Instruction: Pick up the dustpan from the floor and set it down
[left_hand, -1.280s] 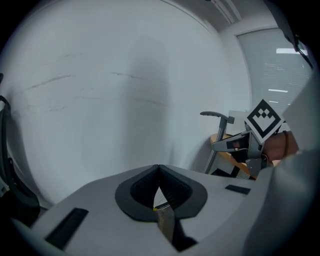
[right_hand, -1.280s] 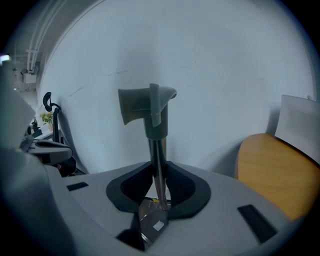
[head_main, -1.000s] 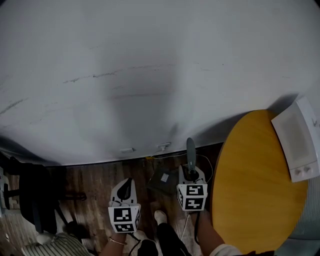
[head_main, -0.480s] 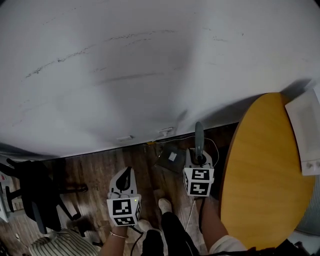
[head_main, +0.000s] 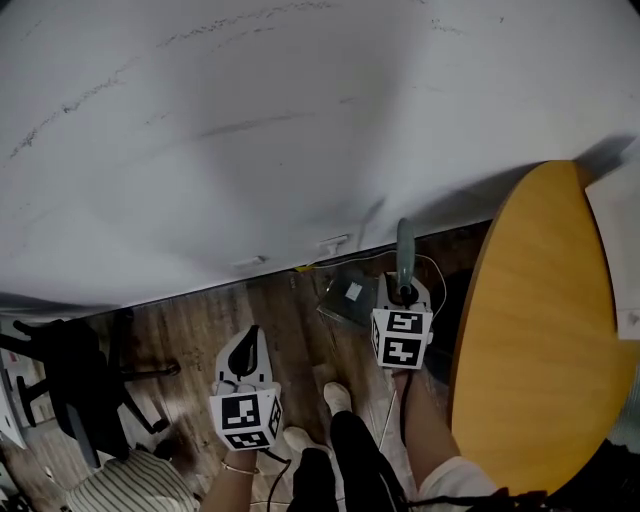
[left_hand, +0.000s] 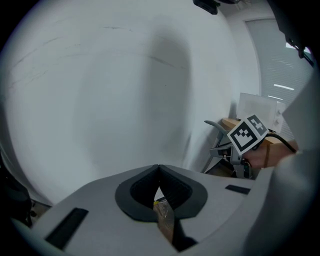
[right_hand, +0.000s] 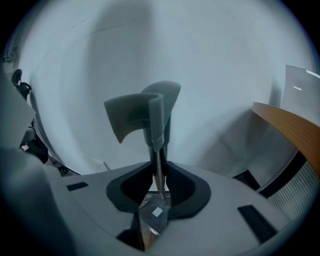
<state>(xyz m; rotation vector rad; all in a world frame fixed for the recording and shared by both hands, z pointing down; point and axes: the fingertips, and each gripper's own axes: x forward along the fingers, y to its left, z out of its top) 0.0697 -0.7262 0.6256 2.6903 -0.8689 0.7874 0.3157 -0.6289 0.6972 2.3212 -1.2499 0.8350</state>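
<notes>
My right gripper (head_main: 403, 291) is shut on the thin stem of the dustpan's grey-green handle (head_main: 405, 245), which stands up above the jaws. The dark pan (head_main: 345, 300), with a small white sticker, hangs below and to the left, low over the wooden floor by the wall. I cannot tell if it touches the floor. In the right gripper view the handle's top (right_hand: 150, 120) rises in front of the wall and the pan (right_hand: 152, 215) shows under the jaws. My left gripper (head_main: 247, 352) is shut and empty, left of the pan; its jaws (left_hand: 159, 169) meet at the tips.
A round yellow table (head_main: 540, 330) stands close on the right, with a white device (head_main: 622, 250) at its edge. A white wall (head_main: 300, 130) with sockets (head_main: 335, 243) lies ahead. A black chair (head_main: 70, 390) is at the left. A thin cable (head_main: 432, 290) and the person's feet (head_main: 338, 398) are nearby.
Both grippers have sunk toward the floor, the right one farther, carrying the dustpan down with it. The grip on the handle is unchanged.
</notes>
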